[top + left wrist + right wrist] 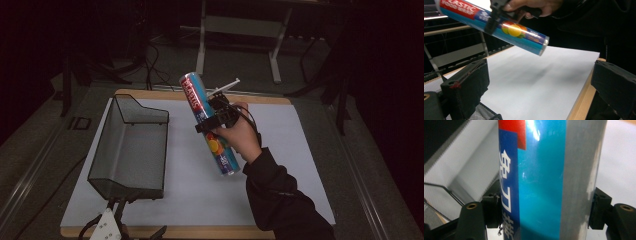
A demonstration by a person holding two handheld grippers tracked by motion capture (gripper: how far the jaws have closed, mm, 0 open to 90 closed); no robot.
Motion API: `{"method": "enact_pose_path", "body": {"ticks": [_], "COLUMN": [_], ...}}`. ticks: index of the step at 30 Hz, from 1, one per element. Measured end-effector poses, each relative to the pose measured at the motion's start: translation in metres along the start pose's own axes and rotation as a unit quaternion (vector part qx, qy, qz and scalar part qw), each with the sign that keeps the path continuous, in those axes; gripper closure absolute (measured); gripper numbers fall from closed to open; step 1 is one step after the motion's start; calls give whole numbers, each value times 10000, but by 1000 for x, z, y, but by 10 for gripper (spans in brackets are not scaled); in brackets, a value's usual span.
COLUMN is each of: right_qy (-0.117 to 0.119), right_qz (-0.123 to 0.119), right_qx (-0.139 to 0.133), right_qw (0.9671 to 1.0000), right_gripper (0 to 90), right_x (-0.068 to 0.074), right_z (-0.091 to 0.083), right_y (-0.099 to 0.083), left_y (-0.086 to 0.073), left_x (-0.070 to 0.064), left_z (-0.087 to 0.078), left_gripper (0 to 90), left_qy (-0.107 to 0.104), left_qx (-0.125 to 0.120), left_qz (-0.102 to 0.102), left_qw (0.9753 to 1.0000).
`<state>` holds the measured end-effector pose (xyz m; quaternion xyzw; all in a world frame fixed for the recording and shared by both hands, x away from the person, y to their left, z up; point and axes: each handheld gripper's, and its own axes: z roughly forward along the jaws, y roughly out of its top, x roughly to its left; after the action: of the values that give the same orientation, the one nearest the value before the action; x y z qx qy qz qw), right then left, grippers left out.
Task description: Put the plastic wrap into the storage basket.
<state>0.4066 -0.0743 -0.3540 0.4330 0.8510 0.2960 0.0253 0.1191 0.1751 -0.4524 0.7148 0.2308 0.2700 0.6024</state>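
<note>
A long blue tube of plastic food wrap (224, 156) with a red label hangs tilted above the white sheet (295, 160). My right gripper (209, 123) is shut on the tube's middle, held by a hand in a dark sleeve. In the right gripper view the tube (541, 170) sits clamped between both pads (492, 207). The left gripper view shows the tube (524, 35) from below, lower end nearest. My left gripper (116, 220) rests low at the table's front edge, by the basket's near end. Its jaws stand wide open (536, 85) with nothing between them.
A black wire mesh basket (116, 150) lies on the left part of the sheet, long side running away from me; its mesh (456, 165) is left of the tube. The wooden table edge (200, 232) runs along the front. Metal stands (240, 25) are beyond the table.
</note>
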Motion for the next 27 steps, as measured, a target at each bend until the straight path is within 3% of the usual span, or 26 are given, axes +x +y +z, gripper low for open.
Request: {"method": "enact_pose_path", "body": {"ticks": [8,15,19,27], "right_qy": [89,387,601,669], "right_qz": [-2,26,175,410], "right_qx": [-244,-589,-905,-1293], "right_qw": [9997,9975,9939,9885], "right_gripper": [314,314,314,314], "right_x": [20,43,60,88], "right_z": [5,11,18,35], "right_y": [18,33,42,54], "left_y": [0,0,0,0], "left_x": [0,-1,-1,-3], "left_z": [0,-1,-1,-2], "left_gripper": [28,28,28,28], "left_qy": [37,31,47,99], "left_qx": [-24,-41,-62,-106], "left_qz": [0,24,5,57], "left_qw": [10000,10000,10000,9999]}}
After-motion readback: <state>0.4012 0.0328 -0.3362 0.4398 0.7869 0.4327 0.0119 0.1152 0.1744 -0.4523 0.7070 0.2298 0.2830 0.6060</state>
